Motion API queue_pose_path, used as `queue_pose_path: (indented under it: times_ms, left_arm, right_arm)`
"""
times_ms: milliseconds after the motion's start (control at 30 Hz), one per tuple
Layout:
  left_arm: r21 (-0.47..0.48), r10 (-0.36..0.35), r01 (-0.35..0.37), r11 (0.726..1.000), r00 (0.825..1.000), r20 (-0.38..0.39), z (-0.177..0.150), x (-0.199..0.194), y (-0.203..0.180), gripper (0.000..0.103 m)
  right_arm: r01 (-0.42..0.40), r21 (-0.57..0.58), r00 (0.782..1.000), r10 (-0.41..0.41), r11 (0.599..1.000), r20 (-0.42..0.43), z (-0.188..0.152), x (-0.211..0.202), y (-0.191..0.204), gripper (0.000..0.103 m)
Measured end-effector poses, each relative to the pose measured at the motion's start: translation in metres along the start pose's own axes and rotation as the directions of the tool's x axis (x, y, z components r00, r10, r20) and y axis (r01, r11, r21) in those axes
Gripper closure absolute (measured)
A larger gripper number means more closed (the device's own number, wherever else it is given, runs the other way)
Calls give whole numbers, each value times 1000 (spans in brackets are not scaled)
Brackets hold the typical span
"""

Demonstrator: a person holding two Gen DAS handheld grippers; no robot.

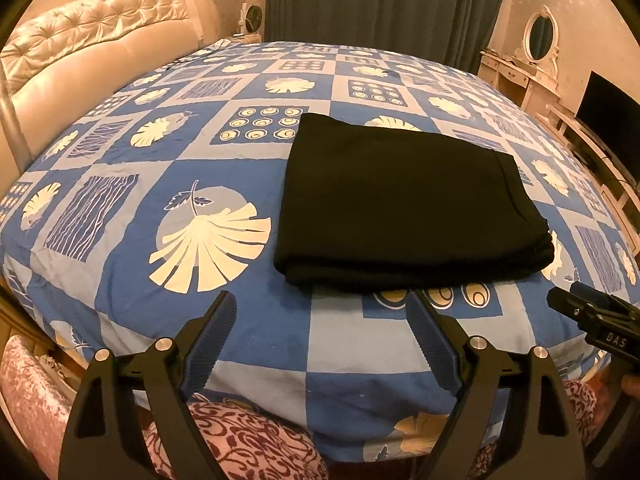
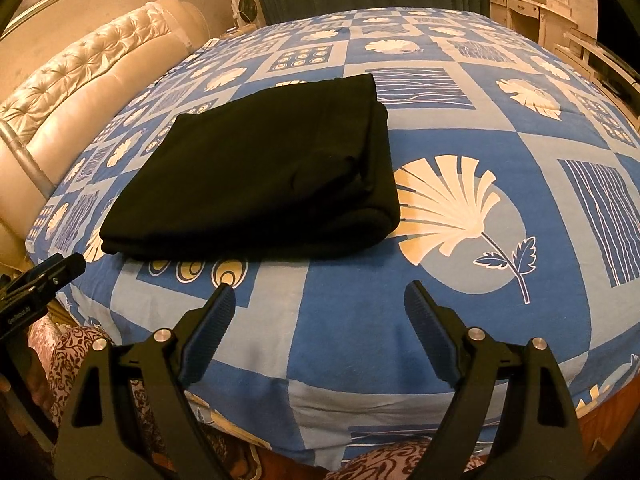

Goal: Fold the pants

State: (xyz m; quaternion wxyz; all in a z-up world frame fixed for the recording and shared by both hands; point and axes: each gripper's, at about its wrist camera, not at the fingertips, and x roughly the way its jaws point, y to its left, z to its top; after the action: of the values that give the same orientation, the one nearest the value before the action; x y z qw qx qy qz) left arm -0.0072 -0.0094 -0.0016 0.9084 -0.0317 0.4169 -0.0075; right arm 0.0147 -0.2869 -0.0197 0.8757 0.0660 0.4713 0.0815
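The black pants (image 1: 404,200) lie folded into a thick rectangle on the blue patterned bedspread (image 1: 208,152). In the right wrist view the same pants (image 2: 264,176) sit up and to the left. My left gripper (image 1: 320,300) stands open just short of the pants' near edge, nothing between its fingers. My right gripper (image 2: 320,292) is open too, over bare bedspread (image 2: 352,320) to the right of the pants' near corner. The right gripper's tip shows at the right edge of the left wrist view (image 1: 576,304), and the left gripper's tip at the left edge of the right wrist view (image 2: 60,270).
A tufted cream headboard (image 1: 92,44) runs along the left. Dark curtains (image 1: 384,0) hang behind the bed. A white dresser with an oval mirror (image 1: 540,36) and a dark screen (image 1: 612,116) stand at the right. A person's patterned clothing (image 1: 240,436) shows below the bed's near edge.
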Motion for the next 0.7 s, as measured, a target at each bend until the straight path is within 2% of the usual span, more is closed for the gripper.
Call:
queue_pose_path:
  times_ms: [300, 700]
  left_arm:
    - [15, 40, -40, 999, 999, 6, 0, 1, 0, 18]
    - [17, 19, -19, 1000, 1000, 9, 1, -1, -1, 18]
  right_arm:
    - [-2, -2, 1000, 2, 1000, -4, -1, 1, 2, 17]
    - [-12, 0, 1000, 12, 1000, -17, -1, 4, 0, 17]
